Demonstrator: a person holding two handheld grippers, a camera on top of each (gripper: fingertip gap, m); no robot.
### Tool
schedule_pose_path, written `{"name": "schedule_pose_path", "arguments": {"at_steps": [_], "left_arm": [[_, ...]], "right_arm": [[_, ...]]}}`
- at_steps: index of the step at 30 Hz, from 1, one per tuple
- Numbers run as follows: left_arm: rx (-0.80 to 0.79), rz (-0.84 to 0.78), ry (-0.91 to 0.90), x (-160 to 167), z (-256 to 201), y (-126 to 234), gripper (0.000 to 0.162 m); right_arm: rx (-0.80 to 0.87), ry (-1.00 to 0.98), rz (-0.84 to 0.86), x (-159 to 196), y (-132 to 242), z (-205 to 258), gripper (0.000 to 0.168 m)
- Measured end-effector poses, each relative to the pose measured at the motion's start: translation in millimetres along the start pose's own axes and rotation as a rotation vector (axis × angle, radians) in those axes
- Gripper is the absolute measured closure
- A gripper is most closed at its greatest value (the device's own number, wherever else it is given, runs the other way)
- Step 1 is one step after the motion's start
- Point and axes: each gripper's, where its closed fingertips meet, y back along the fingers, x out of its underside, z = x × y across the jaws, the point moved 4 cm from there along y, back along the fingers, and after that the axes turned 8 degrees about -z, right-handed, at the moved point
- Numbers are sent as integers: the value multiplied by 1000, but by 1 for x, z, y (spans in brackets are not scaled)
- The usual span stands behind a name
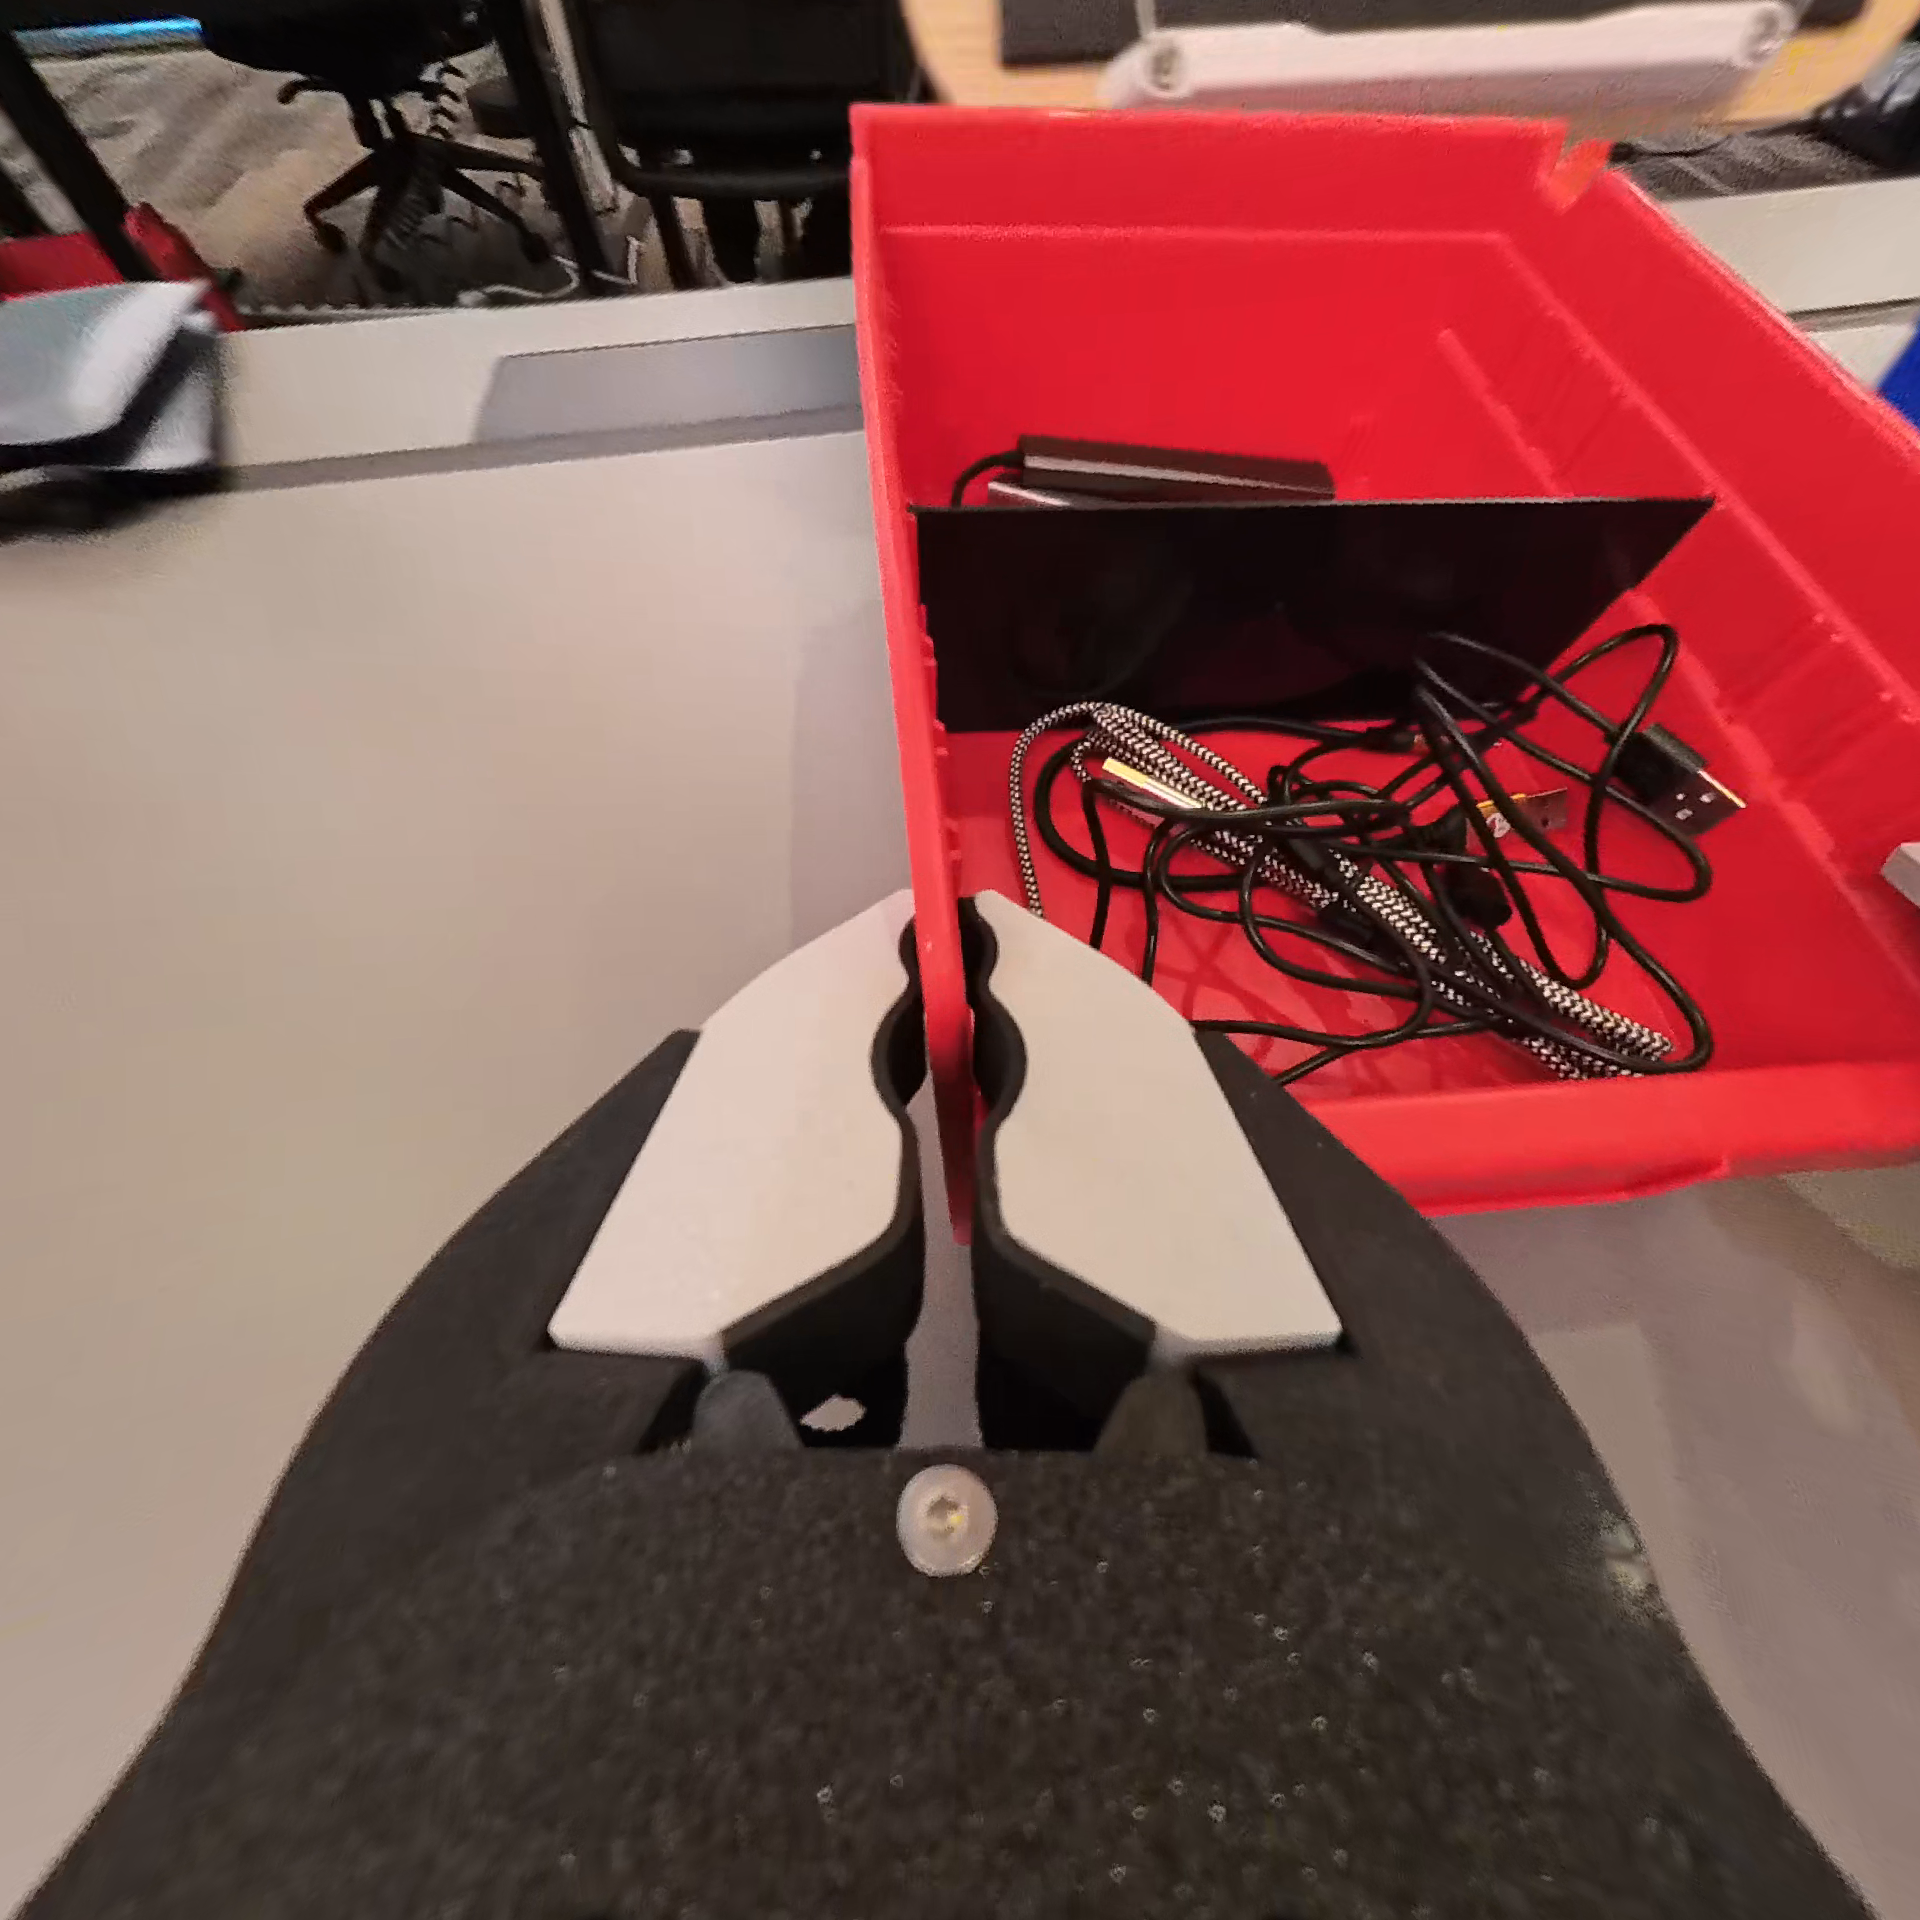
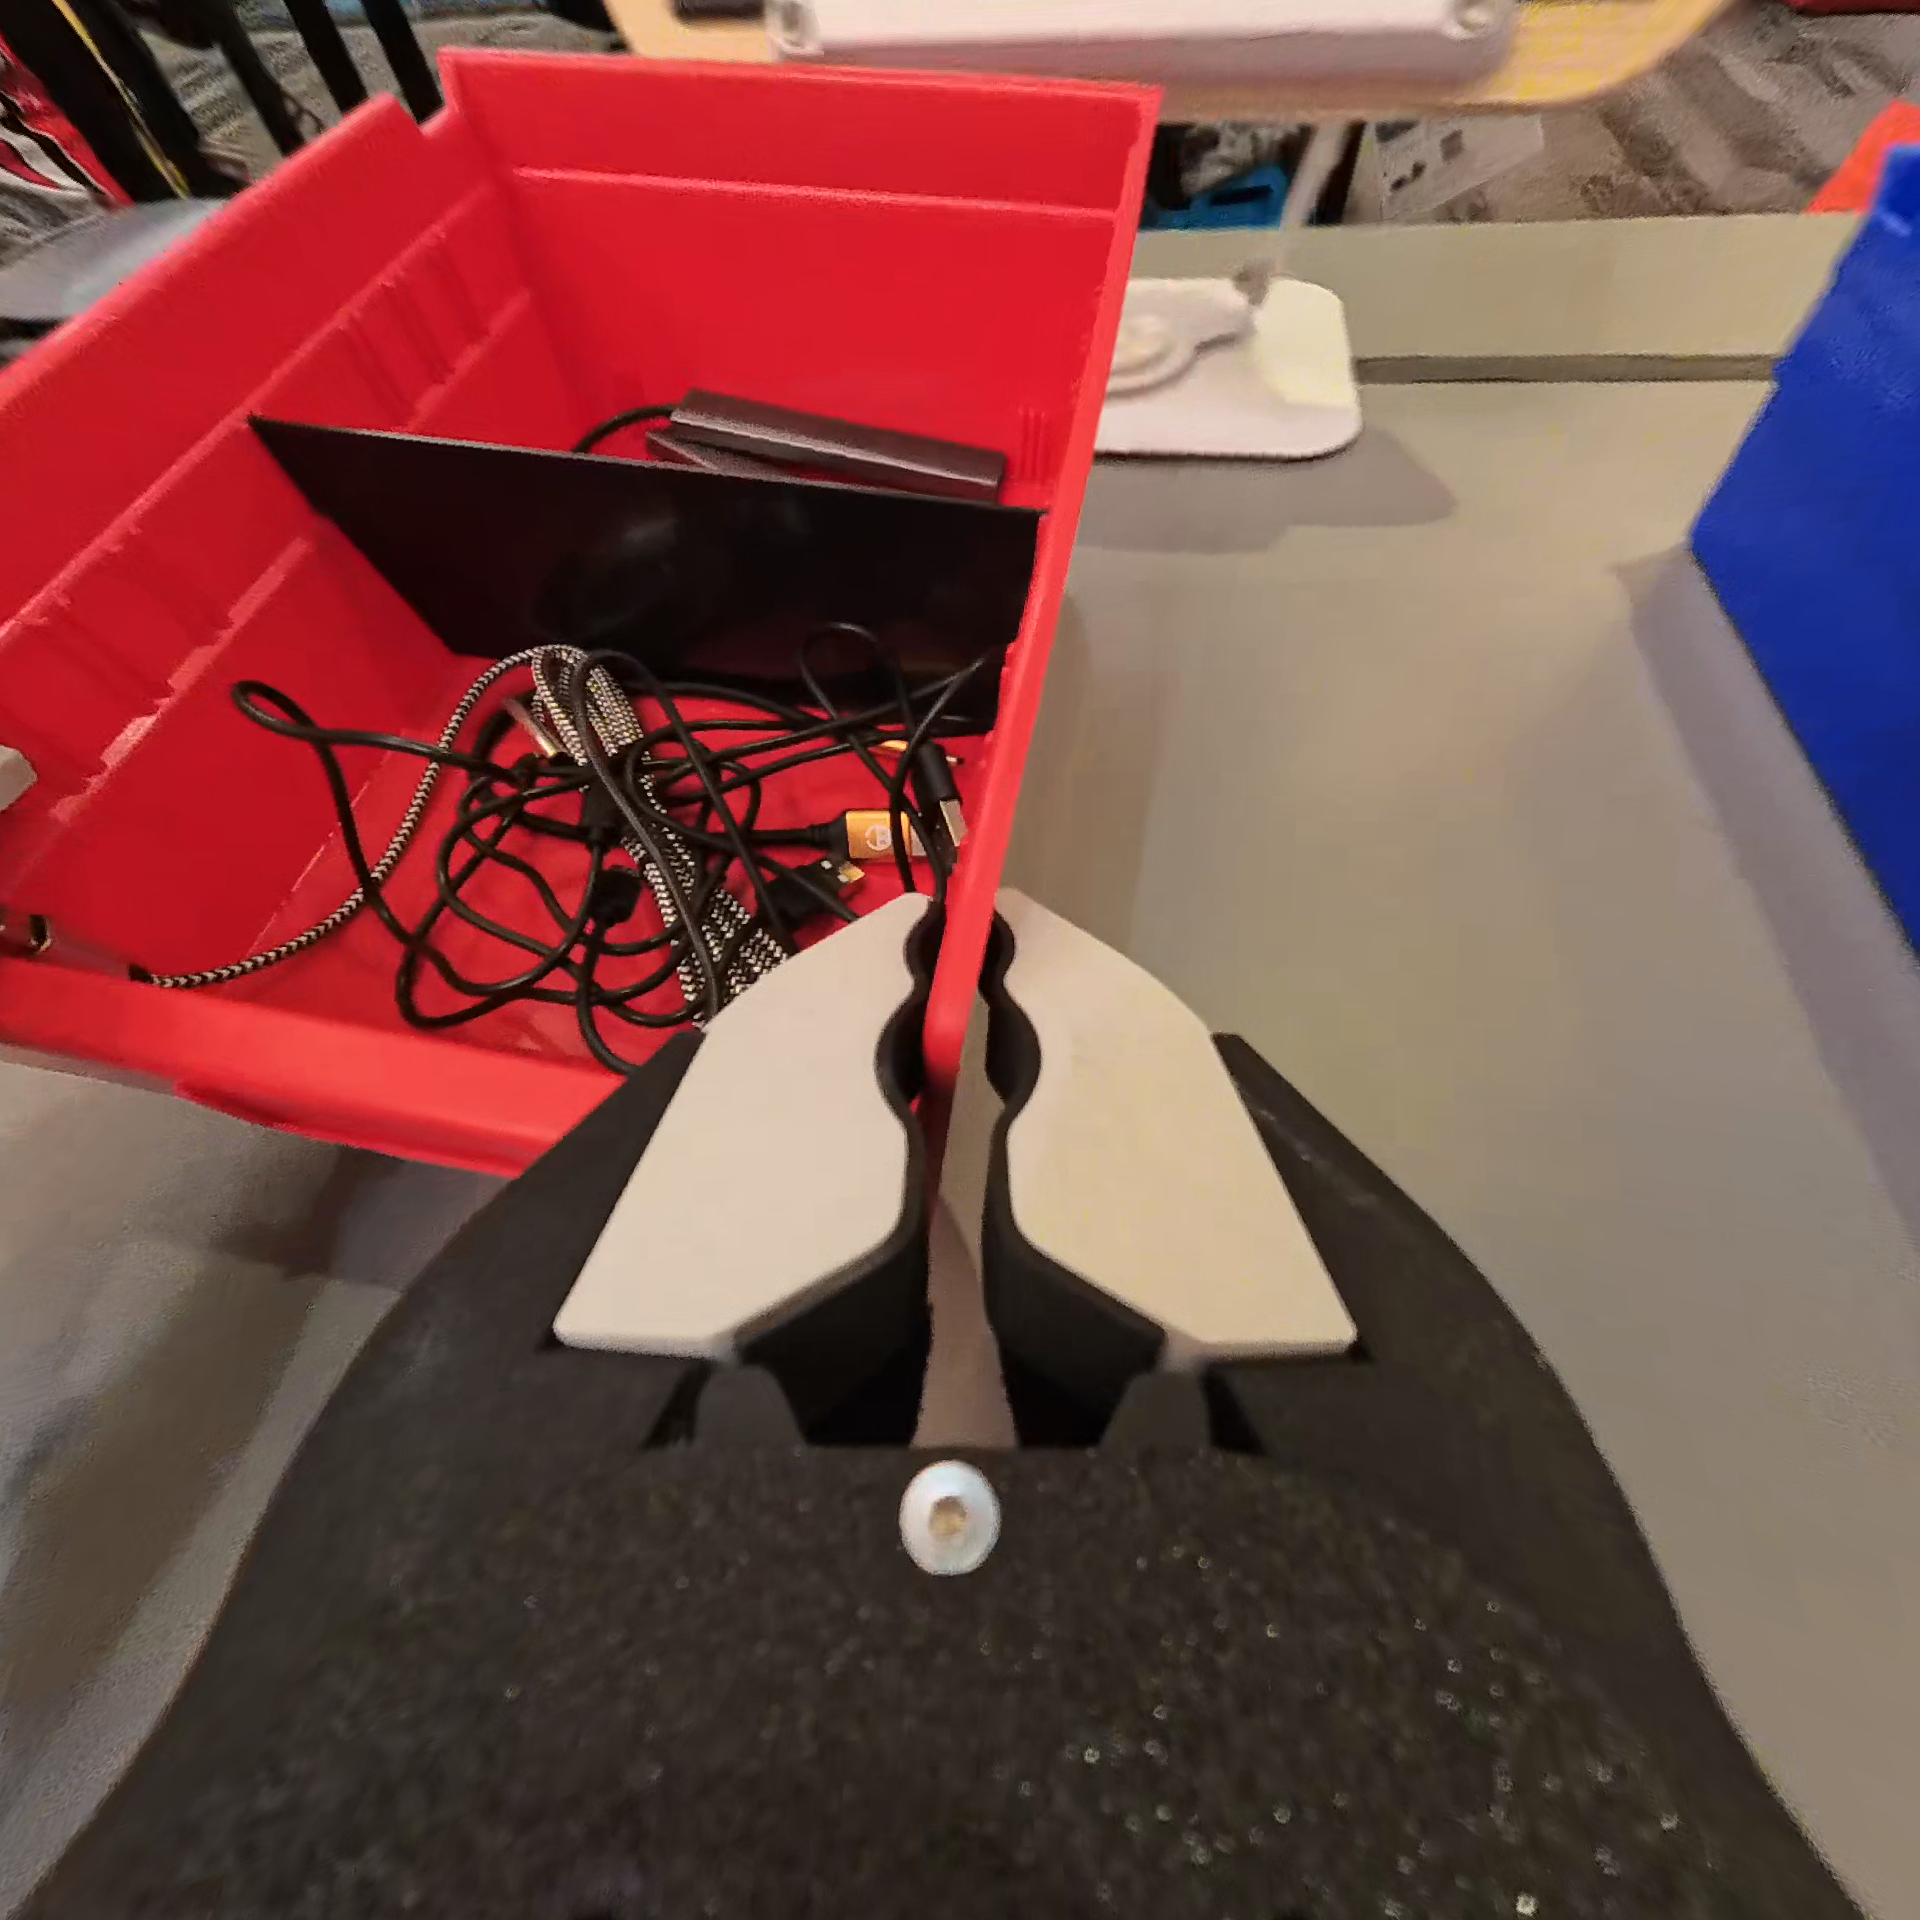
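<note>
A red plastic bin (image 1: 1195, 312) stands on a grey table (image 1: 416, 779). My left gripper (image 1: 948, 925) is shut on the bin's left side wall, near its front corner; the wall runs between the pads. My right gripper (image 2: 961, 925) is shut on the bin's right side wall (image 2: 1049, 644) near the front corner. Inside the bin lie tangled black and braided cables (image 1: 1382, 862), also in the right wrist view (image 2: 644, 821). A black divider panel (image 1: 1299, 603) stands across the bin, with a dark flat device (image 1: 1164, 473) behind it.
A blue bin (image 2: 1839, 540) stands at the right on the table. A white flat object (image 2: 1236, 384) lies beyond the red bin's right side. Grey cloth (image 1: 94, 395) lies at the far left. Office chairs (image 1: 436, 156) stand beyond the table. The gap from one gripper's tips to the other's is roughly 20 centimeters. The left gripper is farther from the white flat object (image 2: 1236, 384), some 45 centimeters, than the right, some 35 centimeters.
</note>
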Motion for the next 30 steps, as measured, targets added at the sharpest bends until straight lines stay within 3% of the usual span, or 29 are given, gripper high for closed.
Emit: {"name": "schedule_pose_path", "arguments": {"at_steps": [8,15,22,25,30], "left_arm": [[-94,42,72,14,122,11,160],[-118,50,139,30,181,11,160],[-144,-9,219,31,184,16,158],[-170,-44,200,23,185,23,143],[-218,-154,174,8,186,39,140]], "right_arm": [[-67,49,73,-3,-41,120,164],[-122,84,65,4,-54,177,160],[-295,136,83,4,-47,181,152],[-420,159,18,-14,-23,172,149],[-659,264,-59,-26,19,122,150]]}}
